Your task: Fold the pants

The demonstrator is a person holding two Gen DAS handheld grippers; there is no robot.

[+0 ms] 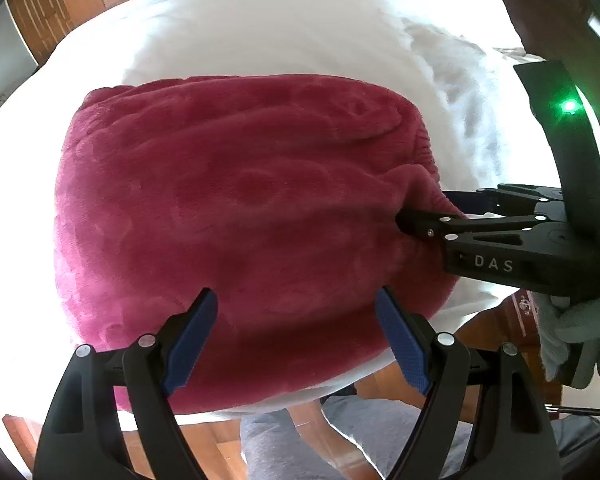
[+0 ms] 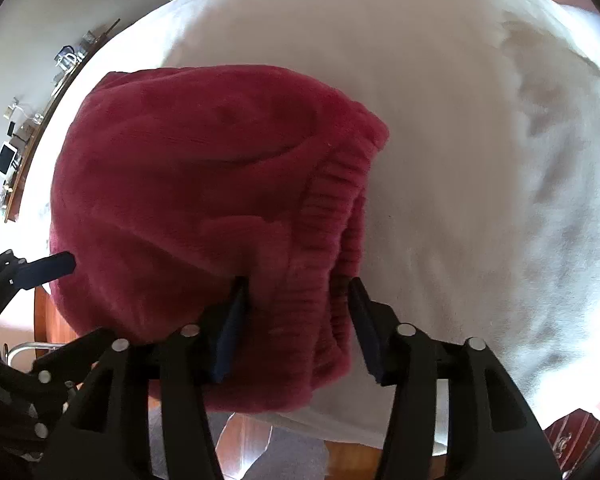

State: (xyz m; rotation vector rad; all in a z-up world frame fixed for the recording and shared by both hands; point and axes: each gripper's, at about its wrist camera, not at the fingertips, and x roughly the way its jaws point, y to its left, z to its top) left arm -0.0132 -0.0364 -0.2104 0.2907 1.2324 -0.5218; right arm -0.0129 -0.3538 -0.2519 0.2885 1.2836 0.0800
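Pants (image 1: 236, 216) of magenta fleece lie folded into a thick bundle on the white bed sheet (image 1: 300, 32), directly ahead of both grippers. The right gripper (image 2: 296, 292) straddles the ribbed waistband (image 2: 336, 208) with its jaws spread on either side of that end; they do not look clamped yet. The left gripper (image 1: 296, 300) hovers wide open at the bundle's near edge, holding nothing. To do this step well, I judge the right gripper should close through all the stacked layers, not just the top one, while the left takes the near edge level with it. Plush cloth is bulky and slippery, so a shallow bite may let the lower layers slide out.
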